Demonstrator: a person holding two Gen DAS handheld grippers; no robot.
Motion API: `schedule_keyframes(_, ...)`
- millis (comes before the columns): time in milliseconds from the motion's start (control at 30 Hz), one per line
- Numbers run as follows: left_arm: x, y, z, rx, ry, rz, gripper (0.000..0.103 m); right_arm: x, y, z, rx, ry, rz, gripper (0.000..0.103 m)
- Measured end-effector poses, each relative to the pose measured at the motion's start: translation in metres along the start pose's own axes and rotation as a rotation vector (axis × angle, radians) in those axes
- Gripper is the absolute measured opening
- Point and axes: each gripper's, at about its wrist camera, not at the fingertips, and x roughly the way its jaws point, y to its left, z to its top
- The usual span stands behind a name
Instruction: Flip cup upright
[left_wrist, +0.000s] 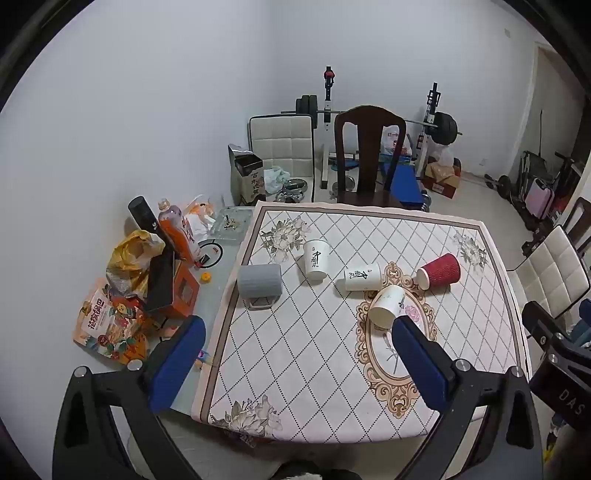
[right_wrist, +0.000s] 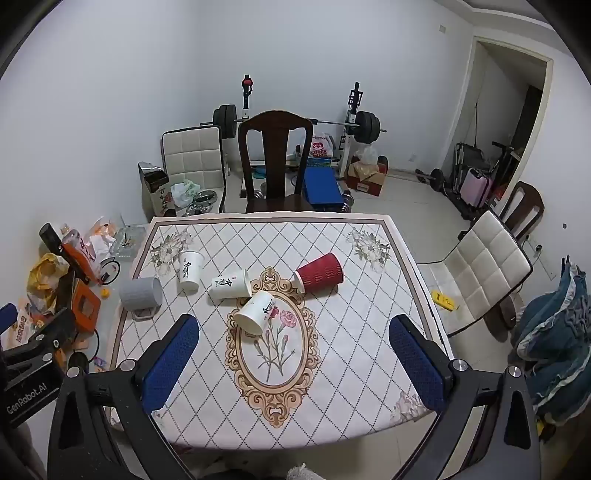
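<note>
Several cups are on the patterned tablecloth (left_wrist: 295, 369). A grey ribbed mug (left_wrist: 259, 281) lies on its side at the left (right_wrist: 141, 292). One white paper cup (left_wrist: 316, 259) stands upright (right_wrist: 190, 272). A second white cup (left_wrist: 363, 277) lies on its side (right_wrist: 229, 283). A third white cup (left_wrist: 385, 305) lies tilted, mouth toward me (right_wrist: 255, 312). A red ribbed paper cup (left_wrist: 439, 271) lies on its side (right_wrist: 320, 273). My left gripper (left_wrist: 299, 332) is open and empty, above the near table edge. My right gripper (right_wrist: 295, 332) is open and empty too.
Snack bags, a bottle and boxes (left_wrist: 147, 280) crowd the bare table strip at the left. A dark wooden chair (right_wrist: 274, 158) stands behind the table, a white padded chair (right_wrist: 484, 266) at the right. A barbell rack (right_wrist: 299, 122) stands by the far wall.
</note>
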Motion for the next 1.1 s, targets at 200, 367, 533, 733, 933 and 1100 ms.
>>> schedule_keyframes(200, -0.001, 0.000, -0.001, -0.007, -0.022, -0.008, 0.103, -0.002, 0.002, 0.001, 0.001, 0.014, 0.008, 0.103)
schedule_keyframes(367, -0.001, -0.002, 0.006, -0.006, -0.019, -0.015, 0.103, -0.005, 0.004, 0.005, 0.009, 0.007, 0.000, 0.103)
schedule_keyframes(533, -0.004, 0.001, 0.008, -0.010, -0.022, -0.014, 0.103, -0.005, 0.005, 0.007, 0.001, 0.002, -0.009, 0.103)
schedule_keyframes(733, -0.004, 0.001, 0.007, -0.011, -0.025, -0.010, 0.103, -0.006, 0.005, 0.005, -0.001, -0.003, -0.010, 0.103)
schedule_keyframes(933, -0.005, 0.004, 0.005, -0.010, -0.027, -0.013, 0.103, -0.012, 0.006, 0.004, -0.006, -0.013, -0.011, 0.103)
schedule_keyframes(1100, -0.005, 0.005, 0.006, -0.012, -0.028, -0.011, 0.103, -0.015, 0.005, 0.006, -0.010, -0.017, -0.002, 0.103)
